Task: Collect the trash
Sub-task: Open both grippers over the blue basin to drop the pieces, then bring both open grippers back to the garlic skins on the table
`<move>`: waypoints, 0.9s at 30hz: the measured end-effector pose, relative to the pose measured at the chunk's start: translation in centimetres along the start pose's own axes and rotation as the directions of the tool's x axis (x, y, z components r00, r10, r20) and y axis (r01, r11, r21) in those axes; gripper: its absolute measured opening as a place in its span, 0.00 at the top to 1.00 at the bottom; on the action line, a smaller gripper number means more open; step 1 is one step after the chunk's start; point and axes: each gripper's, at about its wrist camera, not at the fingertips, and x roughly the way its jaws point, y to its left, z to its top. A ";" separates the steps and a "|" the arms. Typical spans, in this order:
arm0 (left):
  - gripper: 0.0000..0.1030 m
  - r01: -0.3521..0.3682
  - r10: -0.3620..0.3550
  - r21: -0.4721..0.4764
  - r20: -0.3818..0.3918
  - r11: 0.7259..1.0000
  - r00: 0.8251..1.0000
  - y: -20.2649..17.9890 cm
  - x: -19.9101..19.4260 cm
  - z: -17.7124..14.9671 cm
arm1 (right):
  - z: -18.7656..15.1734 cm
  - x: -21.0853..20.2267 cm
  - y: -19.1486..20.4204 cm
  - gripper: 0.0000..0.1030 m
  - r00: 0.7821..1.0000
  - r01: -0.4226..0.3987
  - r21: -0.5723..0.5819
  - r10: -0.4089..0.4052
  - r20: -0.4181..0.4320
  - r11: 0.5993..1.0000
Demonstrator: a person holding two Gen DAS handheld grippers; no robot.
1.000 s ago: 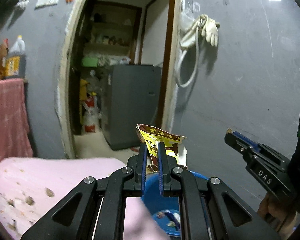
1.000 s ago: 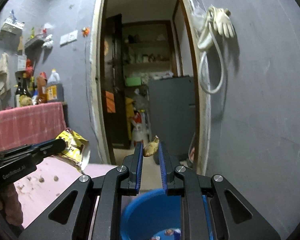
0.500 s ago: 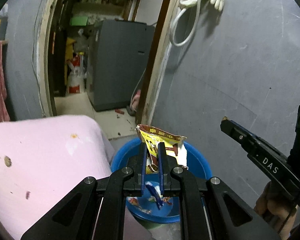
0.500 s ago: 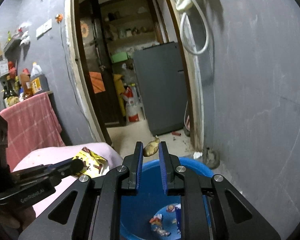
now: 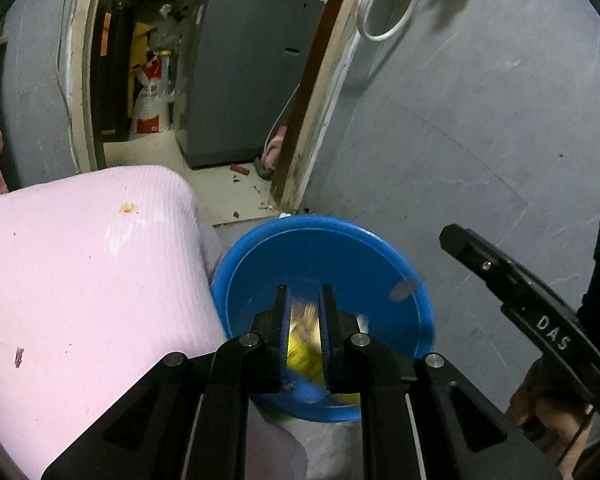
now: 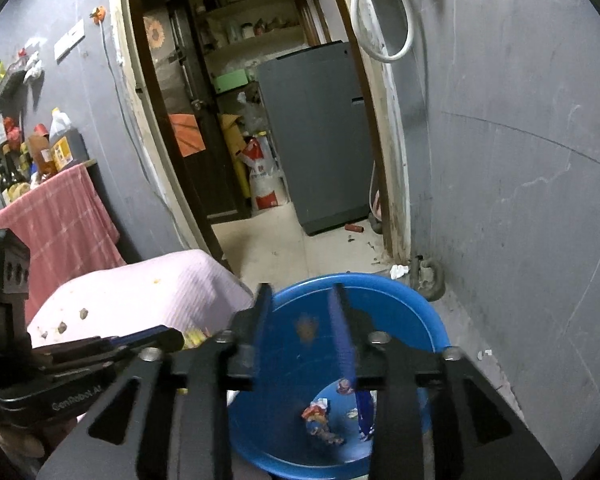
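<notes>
A blue plastic basin (image 5: 260,264) (image 6: 416,312) stands on the floor beside the pink table. My left gripper (image 5: 304,296) is open over it, and a blurred yellow snack wrapper (image 5: 302,344) is falling between its fingers into the basin. My right gripper (image 6: 300,296) is open over the basin; a small brown scrap (image 6: 305,328) is falling below it, also blurred in the left wrist view (image 5: 400,290). Several wrappers (image 6: 320,420) lie on the basin floor.
The pink-covered table (image 5: 80,280) (image 6: 148,292) carries crumbs at the left. A grey wall (image 5: 480,120) rises close on the right. An open doorway (image 6: 260,120) leads to a grey appliance (image 6: 320,132). A red cloth (image 6: 68,208) hangs at the left.
Both grippers tilted down over the basin and opened. The yellow wrapper left the left gripper and the brown scrap left the right gripper; both are dropping.
</notes>
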 end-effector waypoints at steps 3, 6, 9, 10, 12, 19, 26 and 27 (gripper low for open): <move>0.73 -0.012 0.012 0.001 -0.007 1.000 1.000 0.2 0.1 -0.2 | 0.1 -0.1 0.0 0.70 1.000 -0.001 -0.001 0.001 0.000 1.000; 0.70 -0.012 0.012 -0.014 0.010 1.000 1.000 0.6 -0.4 -0.1 | 0.1 -0.1 0.1 0.67 1.000 0.000 0.004 0.000 0.003 1.000; 0.65 -0.029 0.030 -0.020 0.032 0.999 0.999 1.2 -1.3 0.1 | 0.3 -0.3 0.1 0.58 1.000 -0.002 0.008 0.002 0.022 1.000; 0.62 -0.033 0.034 -0.025 0.042 0.999 0.999 1.5 -1.6 0.2 | 0.4 -0.4 0.1 0.52 0.999 -0.005 0.010 0.004 0.031 1.000; 0.48 -0.049 0.052 -0.041 0.088 0.998 0.995 2.1 -2.8 0.2 | 0.6 -0.9 0.2 0.48 0.998 -0.011 0.012 0.010 0.060 1.000; 0.23 -0.108 0.135 -0.121 0.241 0.987 0.961 5.1 -7.3 0.8 | 1.6 -2.7 1.6 0.18 0.984 -0.047 0.015 0.043 0.176 0.999; 0.05 -0.175 0.230 -0.175 0.378 0.969 0.897 7.8 -12.4 1.2 | 2.3 -4.1 4.4 0.00 0.953 -0.099 -0.031 0.104 0.285 0.995; 0.04 -0.193 0.251 -0.182 0.398 0.964 0.882 8.3 -13.3 1.1 | 2.4 -4.2 4.9 0.00 0.947 -0.109 -0.041 0.117 0.299 0.993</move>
